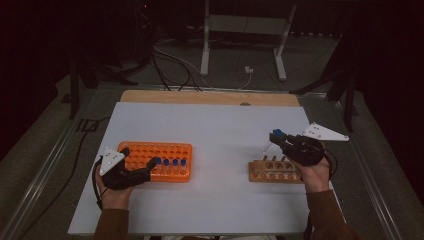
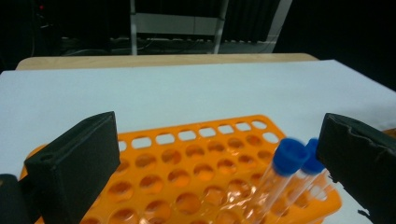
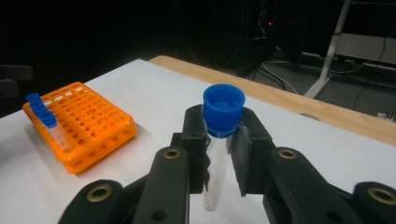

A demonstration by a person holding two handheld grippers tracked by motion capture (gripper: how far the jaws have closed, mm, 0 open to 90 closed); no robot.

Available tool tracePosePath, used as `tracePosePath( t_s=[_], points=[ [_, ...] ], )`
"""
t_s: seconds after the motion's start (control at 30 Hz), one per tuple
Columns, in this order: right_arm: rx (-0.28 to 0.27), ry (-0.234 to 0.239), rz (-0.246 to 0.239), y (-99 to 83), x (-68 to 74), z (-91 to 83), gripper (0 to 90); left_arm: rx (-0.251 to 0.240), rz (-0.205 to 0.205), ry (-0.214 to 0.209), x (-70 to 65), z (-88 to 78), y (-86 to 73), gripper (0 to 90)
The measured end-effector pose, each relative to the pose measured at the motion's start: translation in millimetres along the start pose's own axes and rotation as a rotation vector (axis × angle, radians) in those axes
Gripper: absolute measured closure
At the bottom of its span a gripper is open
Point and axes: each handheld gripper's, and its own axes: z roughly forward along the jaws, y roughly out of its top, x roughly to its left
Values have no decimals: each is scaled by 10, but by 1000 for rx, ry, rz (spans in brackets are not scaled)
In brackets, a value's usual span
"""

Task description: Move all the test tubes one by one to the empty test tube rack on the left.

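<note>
My right gripper (image 3: 223, 140) is shut on a clear test tube (image 3: 215, 161) with a blue cap, held just below the cap. In the high view the right gripper (image 1: 278, 138) holds that tube (image 1: 268, 146) tilted above the left end of the wooden rack (image 1: 272, 171). My left gripper (image 1: 137, 162) rests open at the front left corner of the orange rack (image 1: 156, 161). Its jaws stand wide apart on either side of the orange rack (image 2: 196, 168). Several blue-capped tubes (image 2: 285, 172) stand in the rack's front row, close to one black jaw.
The white table top (image 1: 210, 130) stretches between the two racks. A wooden strip (image 1: 210, 97) runs along its far edge. Beyond it are cables (image 1: 175, 62) and a grey stand (image 1: 245, 35) on the dark floor.
</note>
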Motion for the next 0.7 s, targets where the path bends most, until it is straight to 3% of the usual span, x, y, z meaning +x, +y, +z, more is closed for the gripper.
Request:
tracePosePath(
  t_s=[0.3, 0.7],
  points=[
    [16, 20, -17, 137, 107, 184, 769, -11, 27, -22, -123, 64, 161, 8],
    [28, 54, -21, 244, 305, 467, 769, -4, 69, -75, -406, 264, 342, 8]
  ],
)
